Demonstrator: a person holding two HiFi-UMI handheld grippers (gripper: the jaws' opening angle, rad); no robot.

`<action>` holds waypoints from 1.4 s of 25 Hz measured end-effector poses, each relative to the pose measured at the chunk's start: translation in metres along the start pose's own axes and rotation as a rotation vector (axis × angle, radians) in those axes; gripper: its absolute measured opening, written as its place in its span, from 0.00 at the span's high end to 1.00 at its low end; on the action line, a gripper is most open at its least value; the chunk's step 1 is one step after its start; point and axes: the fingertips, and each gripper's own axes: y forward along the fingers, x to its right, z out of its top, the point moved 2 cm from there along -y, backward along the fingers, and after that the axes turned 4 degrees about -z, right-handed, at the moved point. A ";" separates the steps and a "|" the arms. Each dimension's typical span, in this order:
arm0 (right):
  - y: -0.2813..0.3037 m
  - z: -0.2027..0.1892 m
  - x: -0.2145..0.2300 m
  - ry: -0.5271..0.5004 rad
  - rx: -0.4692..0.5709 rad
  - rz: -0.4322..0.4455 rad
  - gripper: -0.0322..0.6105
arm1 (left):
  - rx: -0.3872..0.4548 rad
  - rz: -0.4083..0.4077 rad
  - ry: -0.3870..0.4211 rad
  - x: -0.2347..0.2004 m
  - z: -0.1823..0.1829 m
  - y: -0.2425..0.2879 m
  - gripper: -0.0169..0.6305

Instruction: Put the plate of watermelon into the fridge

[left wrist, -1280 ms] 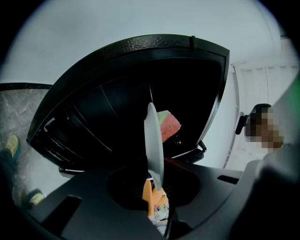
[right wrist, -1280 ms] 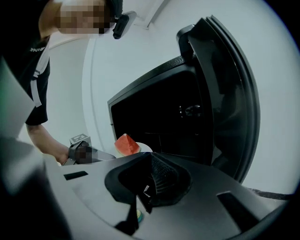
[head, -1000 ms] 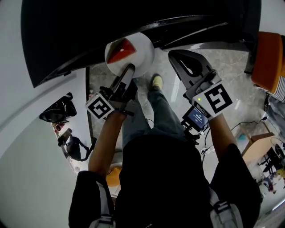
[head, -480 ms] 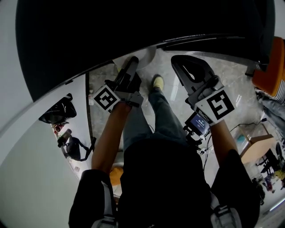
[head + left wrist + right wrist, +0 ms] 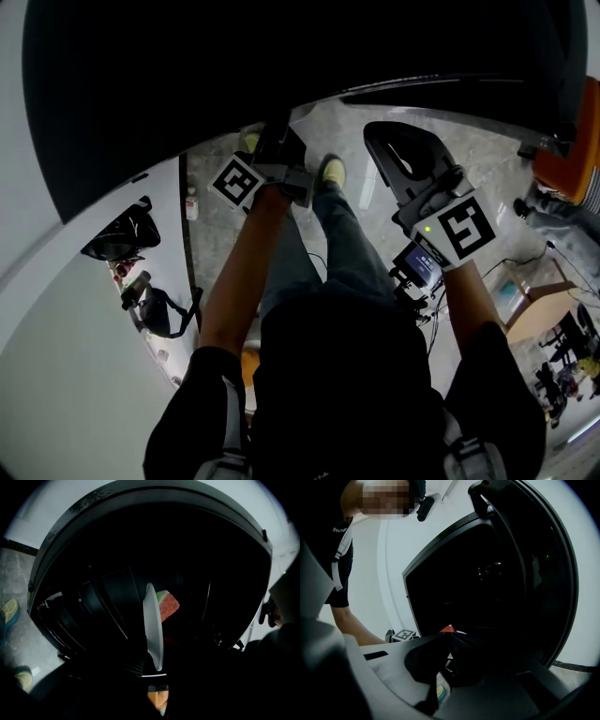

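1. The fridge (image 5: pixel 93 550) is black and stands open. Its dark inside fills nearly everything ahead of the left gripper (image 5: pixel 151 665), with shelf rails (image 5: pixel 79 606) showing to the left of the jaws.
2. The fridge door (image 5: pixel 548 573) is swung wide and curves round ahead and to the right of the right gripper (image 5: pixel 450 641).
3. The left gripper is clamped on the near rim of the plate. From the head view its front end passes out of sight under the fridge's edge.
4. The right gripper hangs outside the opening, beside the left one. Its jaws are together with nothing between them.
5. The plate (image 5: pixel 153 620) is white and seen edge-on, running forward from the left jaws into the dark. It looks held in the air at or just inside the opening, and I cannot see it resting on a shelf.
6. The watermelon (image 5: pixel 168 605) is a red wedge with a green rind, lying on the plate just ahead of the left jaws.
7. My judgement is that the step in hand is carrying the plate inside.
8. The next move calls for keeping the plate level so the wedge stays put. It then needs lowering onto a shelf before the jaws let go.
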 end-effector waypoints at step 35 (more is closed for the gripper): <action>-0.003 0.001 -0.005 -0.013 0.049 -0.014 0.93 | -0.480 0.304 0.774 -0.057 -0.004 0.001 0.51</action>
